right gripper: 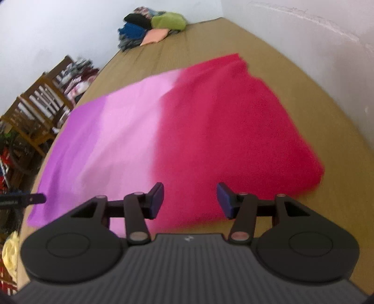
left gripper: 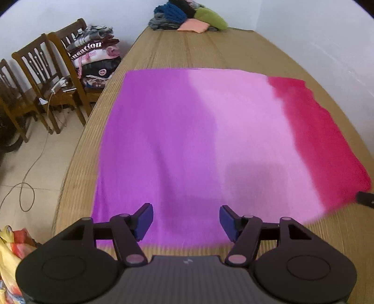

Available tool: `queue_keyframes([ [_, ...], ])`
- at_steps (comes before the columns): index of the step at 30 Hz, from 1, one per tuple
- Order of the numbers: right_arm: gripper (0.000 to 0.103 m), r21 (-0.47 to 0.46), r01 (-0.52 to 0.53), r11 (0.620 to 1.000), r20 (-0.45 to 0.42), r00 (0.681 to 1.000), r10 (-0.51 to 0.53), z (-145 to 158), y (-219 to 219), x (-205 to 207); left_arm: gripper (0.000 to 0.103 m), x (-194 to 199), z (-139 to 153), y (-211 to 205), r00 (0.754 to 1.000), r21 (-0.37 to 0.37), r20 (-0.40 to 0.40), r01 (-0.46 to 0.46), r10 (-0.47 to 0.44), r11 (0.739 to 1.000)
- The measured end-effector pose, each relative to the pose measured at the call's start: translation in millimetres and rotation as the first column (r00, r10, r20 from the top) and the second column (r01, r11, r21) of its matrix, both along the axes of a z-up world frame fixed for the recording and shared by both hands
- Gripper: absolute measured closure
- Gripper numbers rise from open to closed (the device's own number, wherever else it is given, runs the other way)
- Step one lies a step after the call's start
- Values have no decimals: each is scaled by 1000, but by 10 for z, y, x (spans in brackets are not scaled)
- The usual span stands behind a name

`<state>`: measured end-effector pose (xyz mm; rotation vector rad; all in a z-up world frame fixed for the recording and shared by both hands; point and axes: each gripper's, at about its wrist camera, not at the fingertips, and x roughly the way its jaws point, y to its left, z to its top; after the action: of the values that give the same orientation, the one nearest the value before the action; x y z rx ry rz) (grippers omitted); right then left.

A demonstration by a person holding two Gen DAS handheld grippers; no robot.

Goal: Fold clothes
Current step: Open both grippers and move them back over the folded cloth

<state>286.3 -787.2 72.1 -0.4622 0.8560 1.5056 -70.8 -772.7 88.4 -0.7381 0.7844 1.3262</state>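
A cloth in purple, pale pink and crimson bands [left gripper: 210, 145] lies flat on the woven mat [left gripper: 187, 51]. My left gripper [left gripper: 186, 221] hovers open above its near purple edge, nothing between the blue pads. In the right wrist view the same cloth [right gripper: 187, 131] shows mostly its crimson part. My right gripper [right gripper: 189, 200] is open over the near crimson edge and holds nothing. A tip of the right gripper [left gripper: 364, 198] shows at the left view's right edge, and the left gripper's tip [right gripper: 30, 198] shows at the right view's left edge.
A pile of clothes [left gripper: 187, 16] sits at the mat's far end, seen also as a pile [right gripper: 154, 28] in the right view. Wooden chairs [left gripper: 46, 77] at the left carry stacked garments [left gripper: 95, 60]. A cable [left gripper: 25, 187] lies on the tiled floor. A white wall runs along the right.
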Motion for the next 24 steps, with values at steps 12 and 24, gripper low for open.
queue_keyframes([
  [12,50,25,103,994,17,994,-103,131,-1091,-1158,33,-820,308,-705,986,61,-12,167,-166,984],
  [24,50,-22,219,976,3,976,-219,-103,-938,-2002,31,-1261,122,-157,935,26,-15,355,-355,935],
])
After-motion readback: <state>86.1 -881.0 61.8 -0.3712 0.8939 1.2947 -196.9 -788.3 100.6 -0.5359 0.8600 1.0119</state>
